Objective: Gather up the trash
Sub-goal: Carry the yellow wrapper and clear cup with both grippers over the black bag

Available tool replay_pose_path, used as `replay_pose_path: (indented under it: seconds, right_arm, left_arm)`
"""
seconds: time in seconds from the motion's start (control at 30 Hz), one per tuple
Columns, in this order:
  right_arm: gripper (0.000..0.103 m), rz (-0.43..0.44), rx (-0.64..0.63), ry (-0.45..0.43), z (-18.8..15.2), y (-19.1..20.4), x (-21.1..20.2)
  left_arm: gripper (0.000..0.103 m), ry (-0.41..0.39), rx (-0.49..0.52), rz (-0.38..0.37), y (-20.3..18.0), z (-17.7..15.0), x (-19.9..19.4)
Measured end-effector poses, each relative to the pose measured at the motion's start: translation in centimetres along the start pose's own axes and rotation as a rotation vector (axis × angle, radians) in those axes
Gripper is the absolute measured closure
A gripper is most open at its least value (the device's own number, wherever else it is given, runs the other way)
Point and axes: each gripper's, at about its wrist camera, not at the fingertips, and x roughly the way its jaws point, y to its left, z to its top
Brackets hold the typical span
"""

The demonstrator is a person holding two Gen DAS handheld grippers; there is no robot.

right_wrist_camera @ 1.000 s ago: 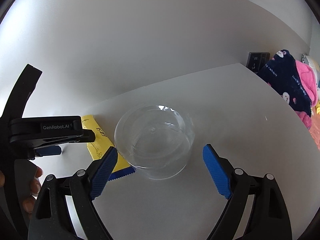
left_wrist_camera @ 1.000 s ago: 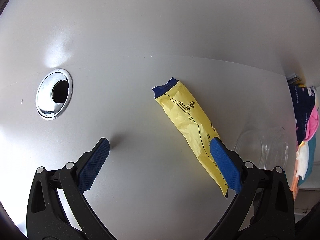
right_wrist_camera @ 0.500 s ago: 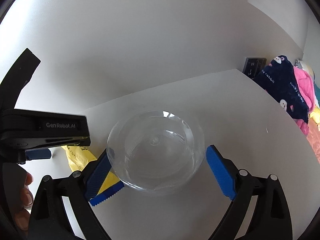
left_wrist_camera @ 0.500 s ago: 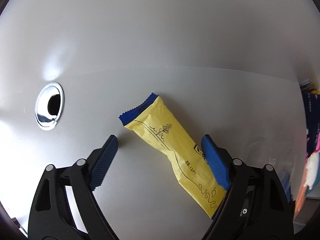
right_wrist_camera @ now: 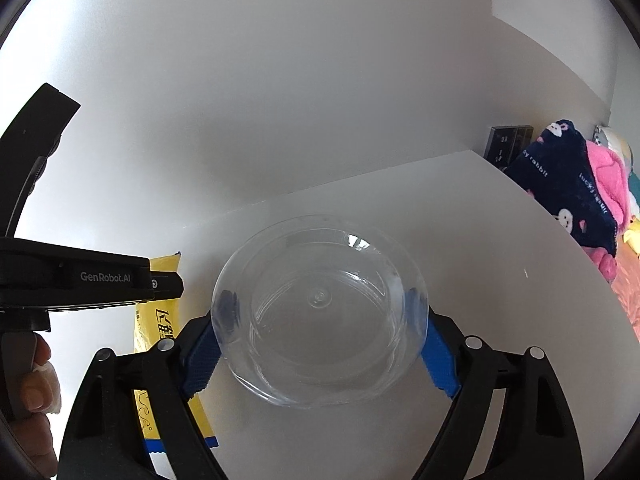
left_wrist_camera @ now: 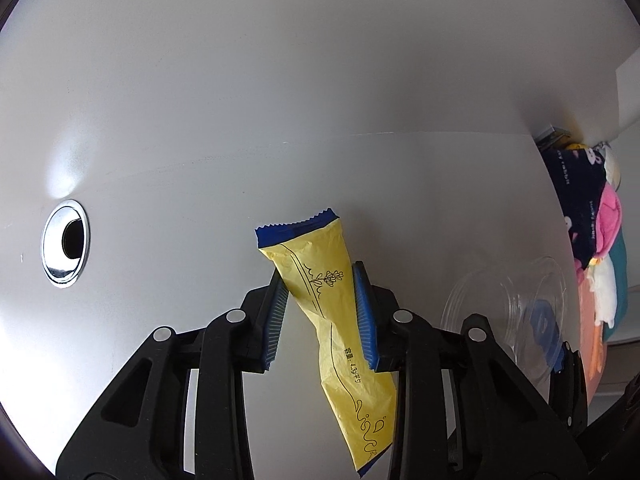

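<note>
My left tool (left_wrist_camera: 320, 312) is closing on the yellow wrapper (left_wrist_camera: 332, 312), pads pinching its upper half. My right tool (right_wrist_camera: 320, 340) closes around the clear bowl (right_wrist_camera: 320, 308) mid-counter (right_wrist_camera: 500, 280). I should firm both grips before lifting.

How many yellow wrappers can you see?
1. The wrapper is between the left gripper's closing pads, next to the clear bowl. Another could hide behind the grippers.
</note>
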Motion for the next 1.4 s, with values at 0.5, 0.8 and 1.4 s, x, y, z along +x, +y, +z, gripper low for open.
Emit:
replay_pose_path:
  seconds: [0.5, 0.8, 1.4]
  right_arm:
    - [0.018, -0.035, 0.057, -0.027, -1.2, -2.4, -6.1]
    - [0.018, -0.065, 0.088, -0.029, -2.8, -3.1, -9.2]
    - [0.018, -0.151, 0.188, -0.036, -7.3, -6.2, -15.9]
  left_arm:
    - [0.071, 0.004, 0.122, -0.063, -1.4, -4.7, -2.4]
    - [0.071, 0.011, 0.209, -0.091, -4.1, -6.1, -1.9]
    - [0.071, 0.015, 0.402, -0.168, -9.4, -10.7, -3.3]
